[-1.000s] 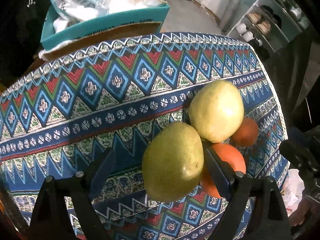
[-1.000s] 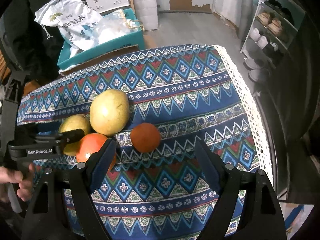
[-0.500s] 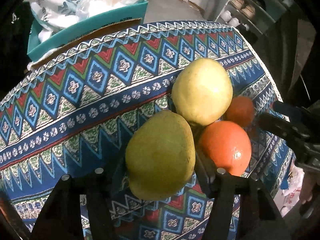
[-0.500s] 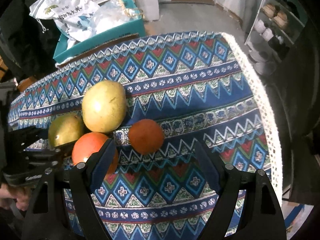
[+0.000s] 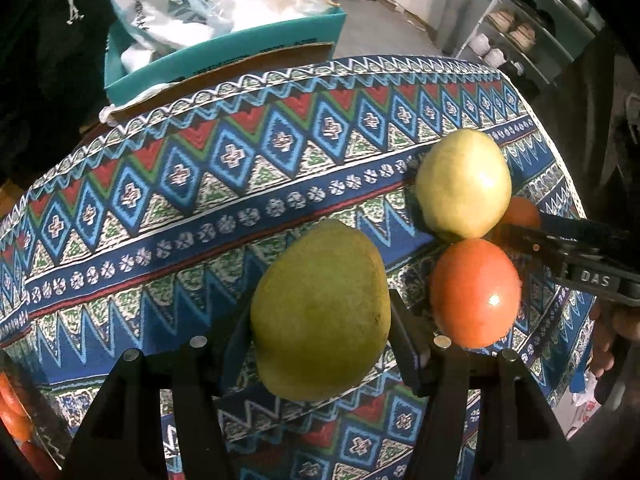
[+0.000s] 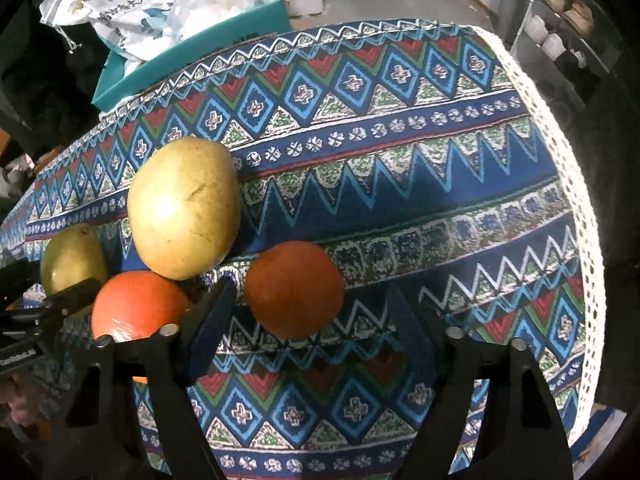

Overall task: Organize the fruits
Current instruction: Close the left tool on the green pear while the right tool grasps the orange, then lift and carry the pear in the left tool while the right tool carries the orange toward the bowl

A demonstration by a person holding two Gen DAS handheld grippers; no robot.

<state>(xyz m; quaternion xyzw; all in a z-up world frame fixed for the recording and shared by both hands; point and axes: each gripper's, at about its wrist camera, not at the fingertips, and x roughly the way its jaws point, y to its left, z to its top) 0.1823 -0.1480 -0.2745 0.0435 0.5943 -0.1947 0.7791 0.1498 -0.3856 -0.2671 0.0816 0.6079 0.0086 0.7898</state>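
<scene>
My left gripper [image 5: 320, 344] is shut on a green pear [image 5: 322, 312] and holds it a little off the patterned tablecloth [image 5: 200, 184]. A yellow pear [image 5: 464, 184], a bright orange [image 5: 476, 292] and a darker orange [image 5: 522, 212] lie to its right. In the right wrist view my right gripper [image 6: 308, 328] is open around the darker orange [image 6: 294, 288], which rests on the cloth. The yellow pear [image 6: 184, 208], the bright orange [image 6: 138, 304] and the held green pear [image 6: 72, 258] are to its left.
A teal box [image 5: 224, 52] with white bags stands behind the table's far edge. The cloth's lace edge [image 6: 576, 184] marks the right side of the table. A shoe rack [image 6: 568, 20] stands at the far right. More orange fruit [image 5: 12, 416] shows at the lower left.
My left gripper closed on the green pear and drew it left, away from the other fruit. My right gripper moved forward so the darker orange sits between its fingers.
</scene>
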